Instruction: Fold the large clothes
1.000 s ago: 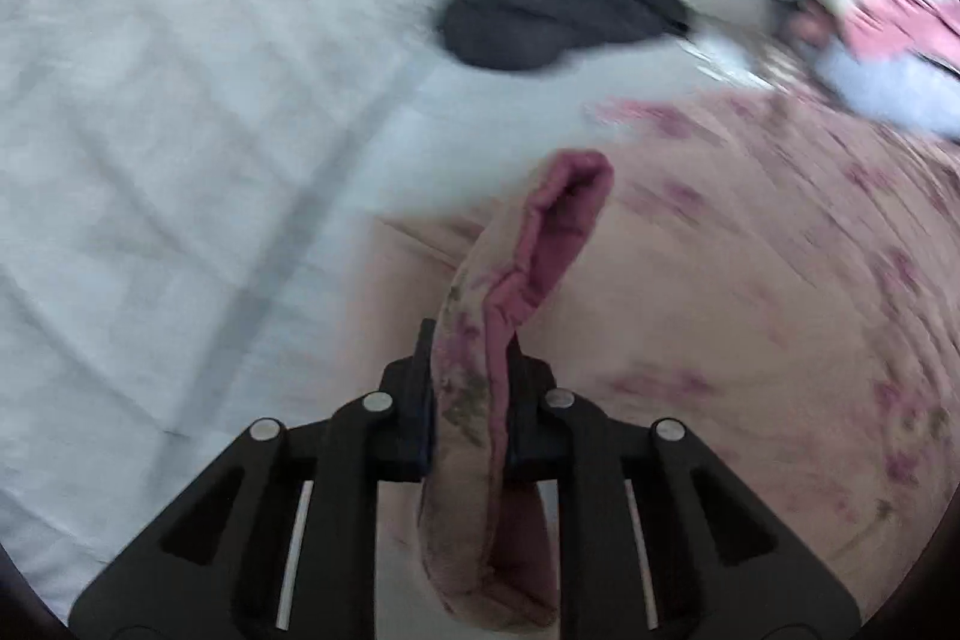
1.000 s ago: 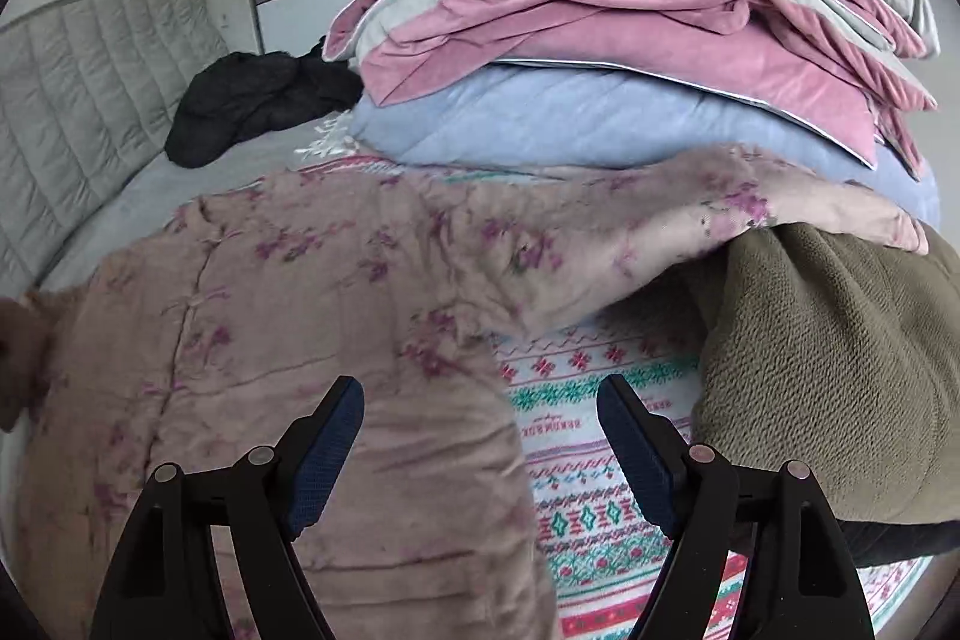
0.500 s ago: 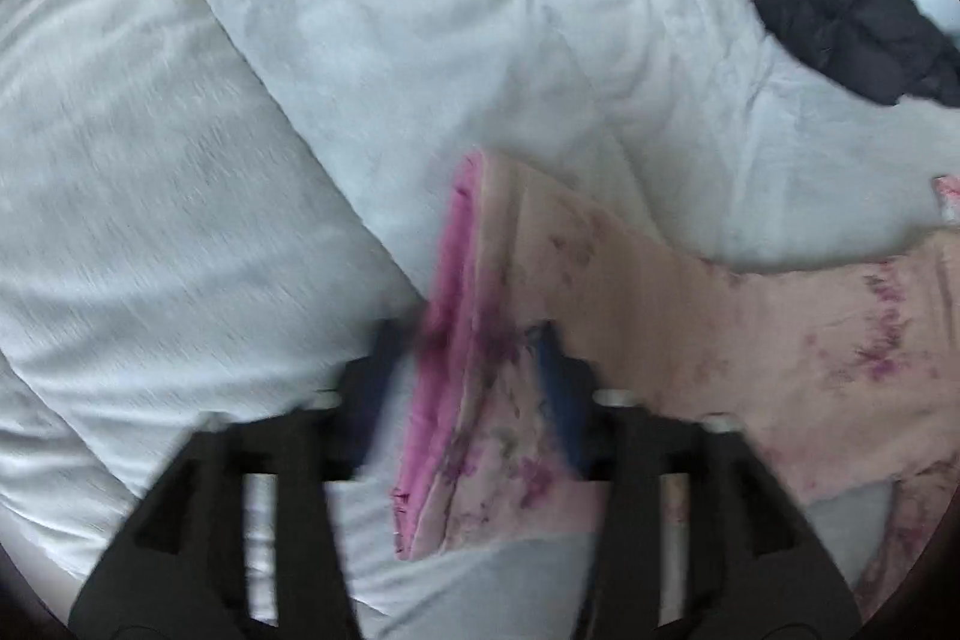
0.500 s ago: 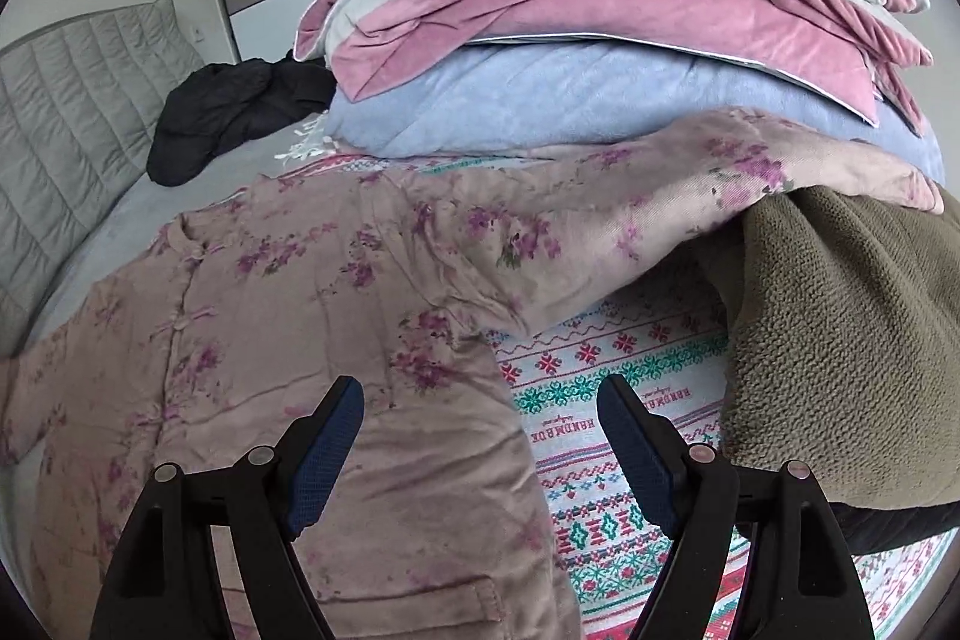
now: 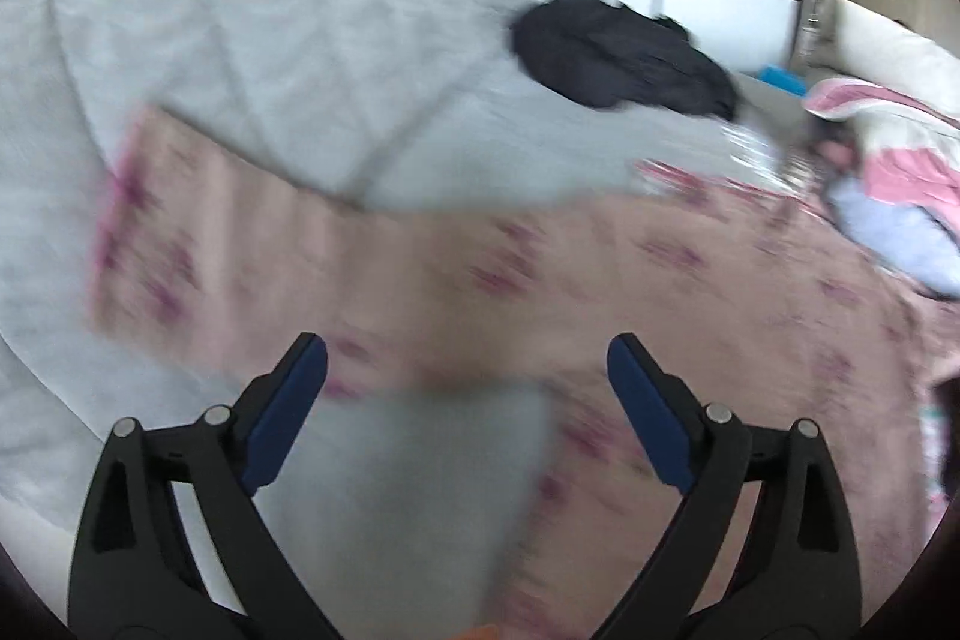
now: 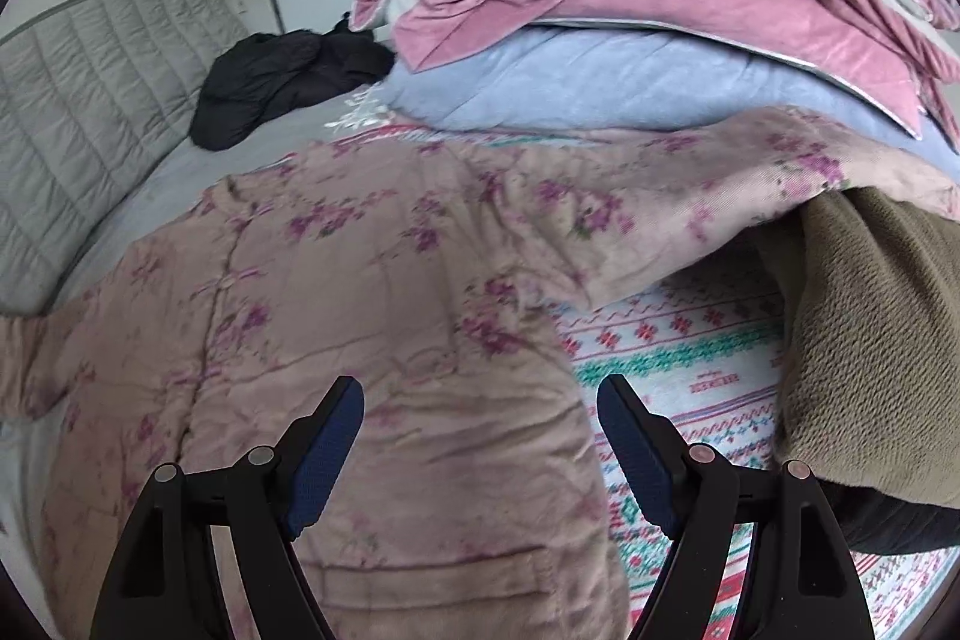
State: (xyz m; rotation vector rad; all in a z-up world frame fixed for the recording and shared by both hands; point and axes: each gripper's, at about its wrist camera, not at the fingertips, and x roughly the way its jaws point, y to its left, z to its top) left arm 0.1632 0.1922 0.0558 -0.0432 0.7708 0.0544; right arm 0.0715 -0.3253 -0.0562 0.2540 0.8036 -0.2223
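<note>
Pink floral jacket [image 6: 372, 292], one, spread flat

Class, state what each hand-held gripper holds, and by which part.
Nothing. The left hand-held gripper and right hand-held gripper are open above the floral jacket.

The left gripper [image 5: 467, 370] has just been opening (nothing is between its jaws now); the right gripper [image 6: 480, 415] hangs wide apart, tilted downward, empty.

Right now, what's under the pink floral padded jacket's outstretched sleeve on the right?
Under the sleeve lie a patterned knit blanket and an olive fleece bundle; the bundle's top edge is covered.
</note>
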